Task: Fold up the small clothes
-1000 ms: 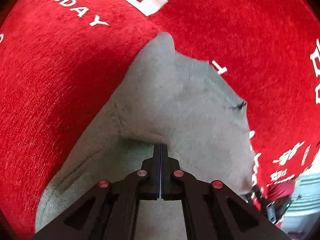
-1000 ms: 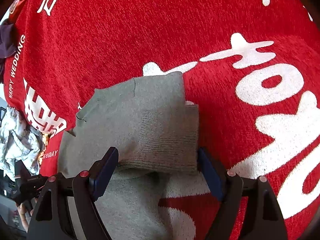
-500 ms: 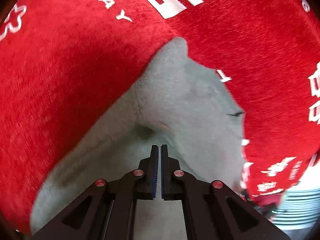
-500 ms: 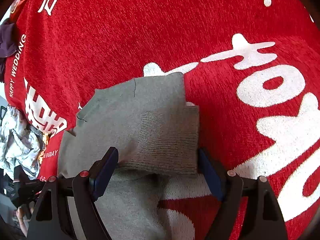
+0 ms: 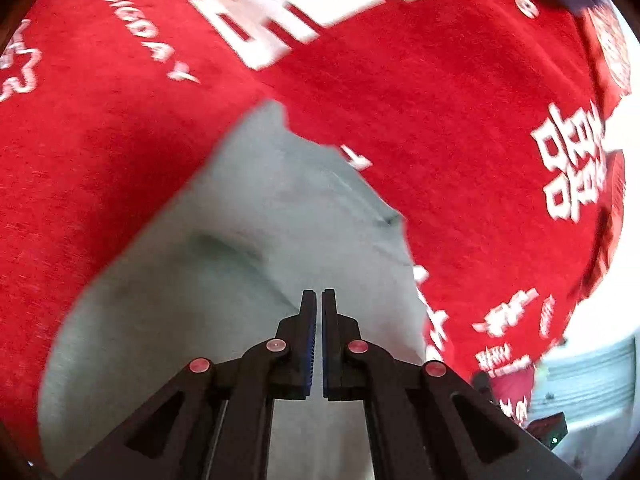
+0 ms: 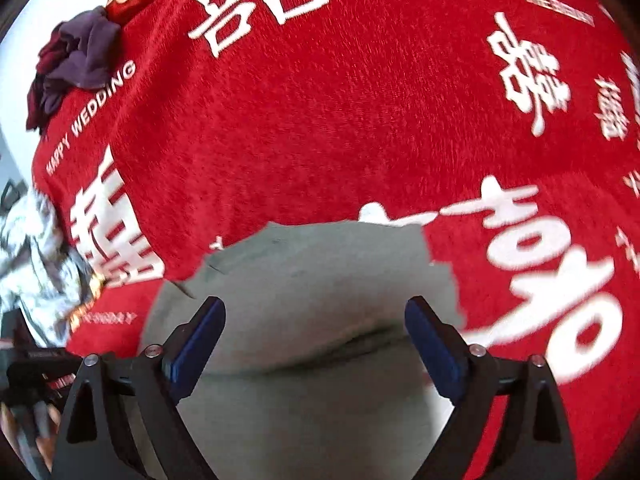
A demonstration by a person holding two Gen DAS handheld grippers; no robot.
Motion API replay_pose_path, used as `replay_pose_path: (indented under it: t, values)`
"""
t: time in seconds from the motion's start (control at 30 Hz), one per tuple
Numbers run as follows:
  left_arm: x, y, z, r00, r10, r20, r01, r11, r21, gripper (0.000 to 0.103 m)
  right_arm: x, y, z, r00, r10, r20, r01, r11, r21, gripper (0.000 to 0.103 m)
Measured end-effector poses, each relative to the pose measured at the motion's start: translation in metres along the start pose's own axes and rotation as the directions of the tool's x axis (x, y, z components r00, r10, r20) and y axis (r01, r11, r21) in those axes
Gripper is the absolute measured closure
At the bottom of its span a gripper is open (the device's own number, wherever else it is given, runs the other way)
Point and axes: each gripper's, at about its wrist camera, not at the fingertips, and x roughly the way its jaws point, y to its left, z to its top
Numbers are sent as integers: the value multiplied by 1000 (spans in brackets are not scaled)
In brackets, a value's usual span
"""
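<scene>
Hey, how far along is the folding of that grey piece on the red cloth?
Done: the grey garment lies folded over itself on the red cloth. In hand: nothing; the left gripper shows a slim gap with no fabric in it, and the right gripper is wide open. Left: the purple clothes look unfolded.

Left gripper [image 5: 319, 304] — my jaws were clamped tight a second ago, now there's a narrow slit between them with nothing in it; the grey garment [image 5: 224, 280] sits lower and further off in my view, so I've lifted away. Right gripper [image 6: 315, 312] has tilted up and pulled back: the garment's folded cuff edge reads further from me, and the purple clothes pile [image 6: 76, 64] has come into frame at upper left.
</scene>
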Motion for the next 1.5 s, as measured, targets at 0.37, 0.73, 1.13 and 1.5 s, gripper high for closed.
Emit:
replay_pose_path:
  t: [0.37, 0.73, 1.13, 1.5]
  values:
    - [5, -24, -27, 996, 51, 77, -46, 996, -74, 102, -41, 48, -38, 985, 141, 102, -158, 968, 193, 1]
    - [2, -27, -34, 991, 71, 109, -66, 997, -45, 102, -29, 25, -57, 995, 93, 22, -95, 938, 335, 1]
    - [9, -22, -33, 991, 112, 75, -110, 993, -38, 102, -30, 23, -60, 995, 92, 25, -95, 937, 337, 1]
    - [7, -45, -35, 933, 332, 143, -349, 929, 121, 102, -22, 30, -63, 984, 175, 13, -172, 944, 283, 1]
